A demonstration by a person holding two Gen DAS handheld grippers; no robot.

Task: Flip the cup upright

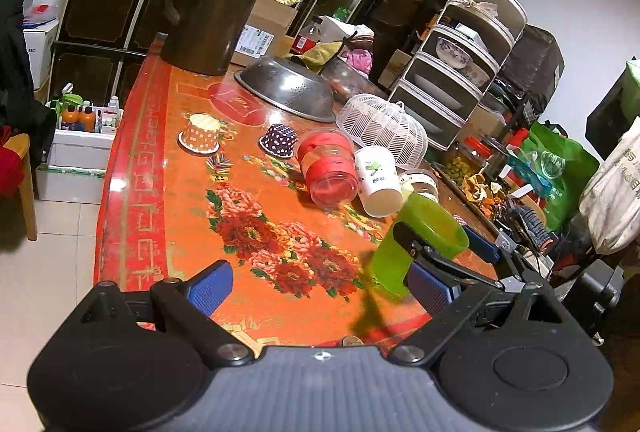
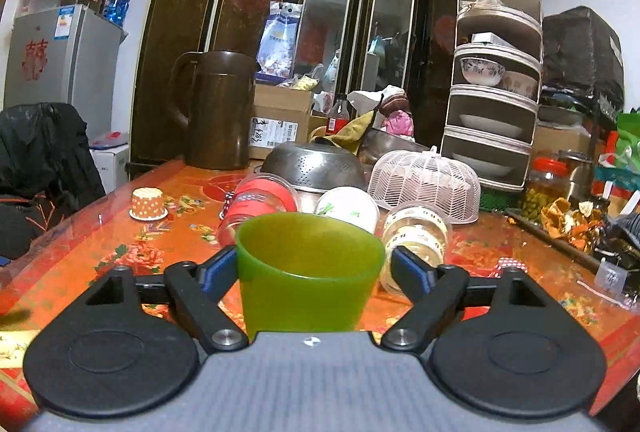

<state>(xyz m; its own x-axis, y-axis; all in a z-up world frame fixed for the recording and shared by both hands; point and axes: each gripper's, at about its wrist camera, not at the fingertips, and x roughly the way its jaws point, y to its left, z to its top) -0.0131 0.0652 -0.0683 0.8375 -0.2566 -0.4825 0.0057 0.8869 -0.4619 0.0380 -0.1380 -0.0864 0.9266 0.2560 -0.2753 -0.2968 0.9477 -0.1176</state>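
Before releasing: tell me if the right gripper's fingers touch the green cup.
Touching. The right wrist view shows both blue fingers pressed against the green cup, no gap.

The green cup's (image 2: 308, 272) base is hidden behind the gripper body; the bench (image 1: 132, 191) is cut off by the frame.

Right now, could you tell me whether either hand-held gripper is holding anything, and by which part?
The right hand-held gripper holds the green plastic cup by its side walls just below the rim, mouth up. The left hand-held gripper is open and holds nothing.
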